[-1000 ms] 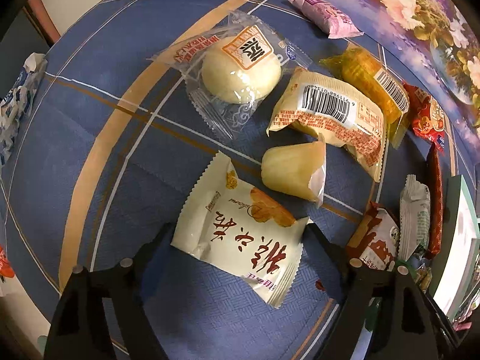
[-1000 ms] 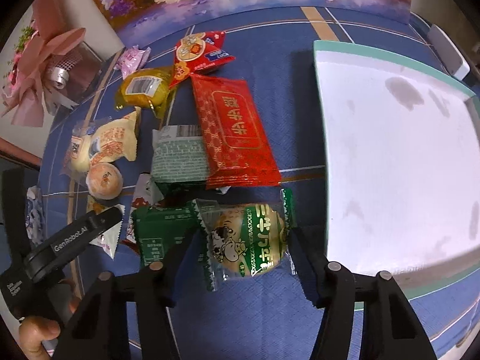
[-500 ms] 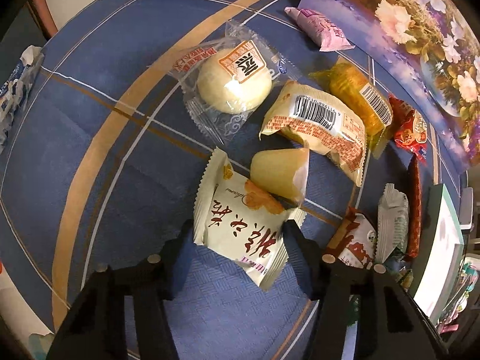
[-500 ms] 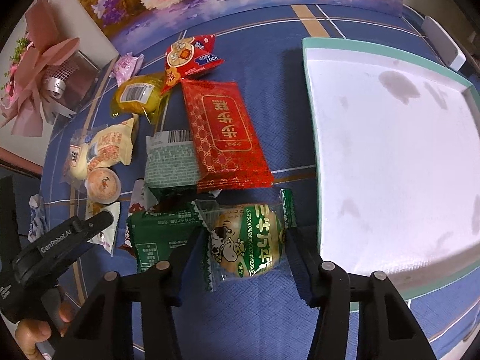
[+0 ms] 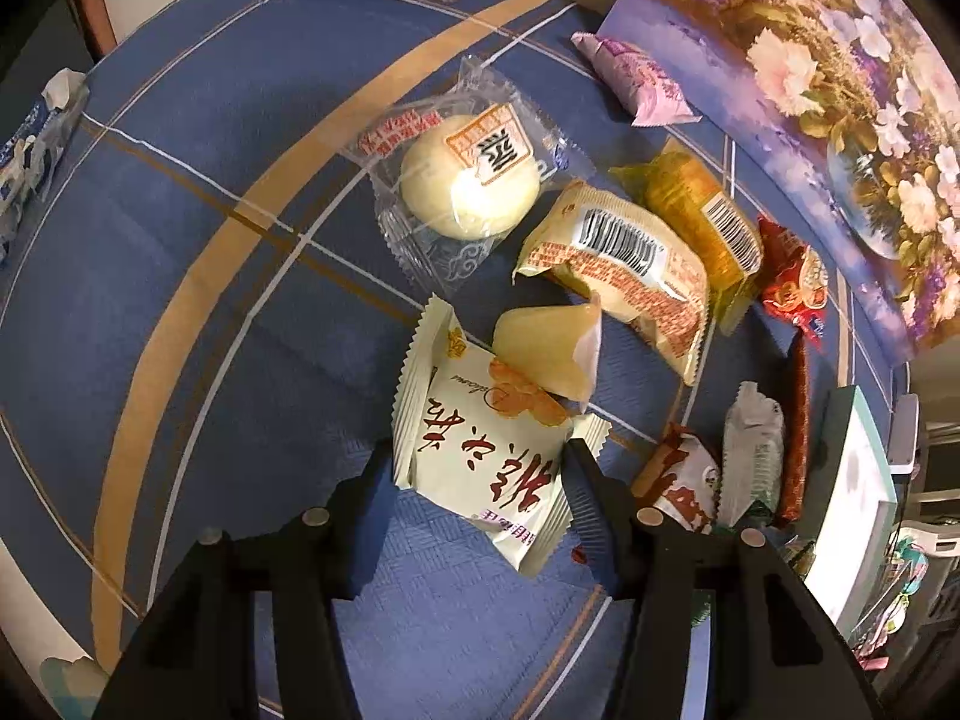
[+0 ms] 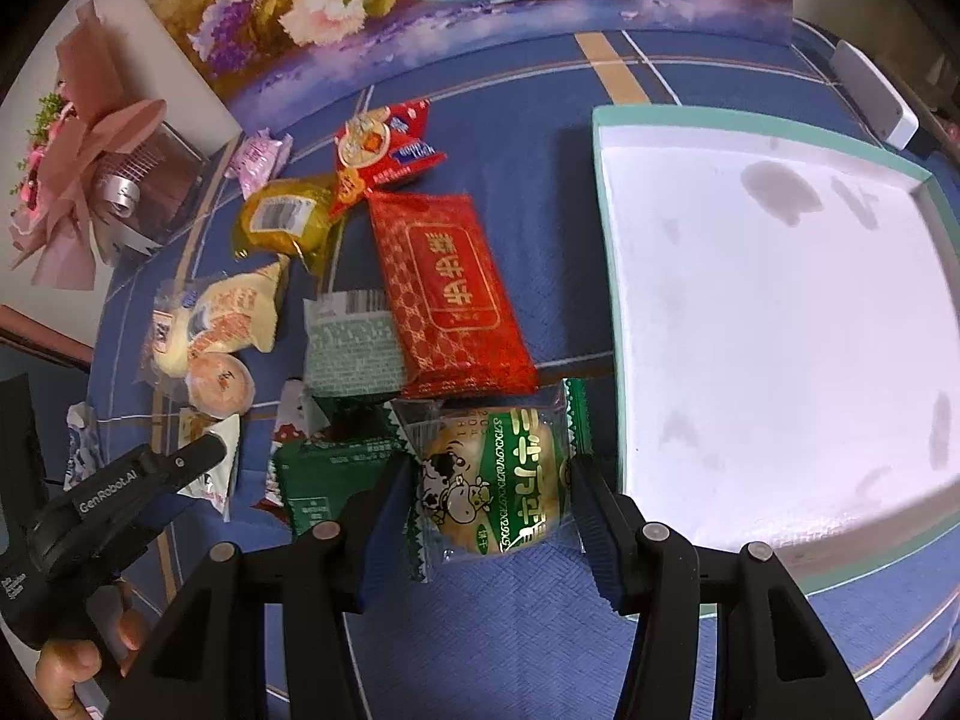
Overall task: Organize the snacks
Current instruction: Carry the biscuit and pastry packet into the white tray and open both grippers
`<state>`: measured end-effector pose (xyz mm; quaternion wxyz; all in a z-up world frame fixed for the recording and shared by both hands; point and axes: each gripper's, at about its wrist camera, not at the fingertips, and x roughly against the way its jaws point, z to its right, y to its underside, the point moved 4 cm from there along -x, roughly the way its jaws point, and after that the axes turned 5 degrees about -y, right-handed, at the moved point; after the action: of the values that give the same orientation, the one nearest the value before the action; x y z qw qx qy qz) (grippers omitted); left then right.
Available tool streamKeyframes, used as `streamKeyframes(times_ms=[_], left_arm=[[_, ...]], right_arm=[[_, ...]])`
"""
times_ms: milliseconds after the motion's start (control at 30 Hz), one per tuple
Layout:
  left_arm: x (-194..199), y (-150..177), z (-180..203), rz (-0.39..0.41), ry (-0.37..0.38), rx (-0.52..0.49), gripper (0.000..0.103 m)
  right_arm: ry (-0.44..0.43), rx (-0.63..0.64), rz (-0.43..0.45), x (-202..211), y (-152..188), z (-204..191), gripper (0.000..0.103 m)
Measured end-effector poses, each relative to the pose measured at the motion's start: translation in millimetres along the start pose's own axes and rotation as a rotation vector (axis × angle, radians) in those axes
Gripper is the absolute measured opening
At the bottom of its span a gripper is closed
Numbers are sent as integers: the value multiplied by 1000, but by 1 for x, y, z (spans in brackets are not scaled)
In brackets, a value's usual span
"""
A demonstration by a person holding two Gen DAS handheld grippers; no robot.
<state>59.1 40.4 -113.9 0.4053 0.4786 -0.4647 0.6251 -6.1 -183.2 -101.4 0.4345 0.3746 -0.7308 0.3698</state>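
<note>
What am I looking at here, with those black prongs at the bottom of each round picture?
No robot here: a person holds a hand-held gripper in each hand, a black tool with two fingers. A wide-angle camera on each one looks along its fingers, which is why the pictures are round and bent.

One picture comes from the left hand-held gripper. Its jaws are closing on a cream packet with red writing, which sits pinched between them. The other comes from the right hand-held gripper, which clamps a green-edged cookie packet. In that view you also see the other tool and the person's hand at the lower left.

Both look down on a blue tablecloth strewn with wrapped snacks, among them a red packet and a round white bun. Beside them lies a white tray with a green rim, nothing in it yet.
</note>
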Motion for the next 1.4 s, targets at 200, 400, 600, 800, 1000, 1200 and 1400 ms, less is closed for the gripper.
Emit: streamKeyframes(times_ms=[200, 400, 600, 800, 1000, 1200, 1400], left_arm=[[22, -1, -2, 44, 20, 7, 56], [49, 0, 3, 107, 46, -10, 56], [64, 5, 21, 141, 67, -51, 56], [64, 21, 70, 144, 93, -178, 56], [58, 51, 137, 121, 146, -352, 56], [44, 71, 190, 83, 162, -497, 56], [18, 81, 232, 31, 171, -579, 56]], right_arm=[[-29, 4, 55, 21, -7, -4, 56], [-46, 2, 108, 38, -13, -4, 56], [-47, -26, 103, 39, -12, 7, 56], [45, -95, 144, 52, -12, 41, 56], [125, -188, 168, 63, -13, 82, 56], [156, -253, 181, 69, -16, 110, 56], [174, -299, 168, 66, -21, 132, 56]])
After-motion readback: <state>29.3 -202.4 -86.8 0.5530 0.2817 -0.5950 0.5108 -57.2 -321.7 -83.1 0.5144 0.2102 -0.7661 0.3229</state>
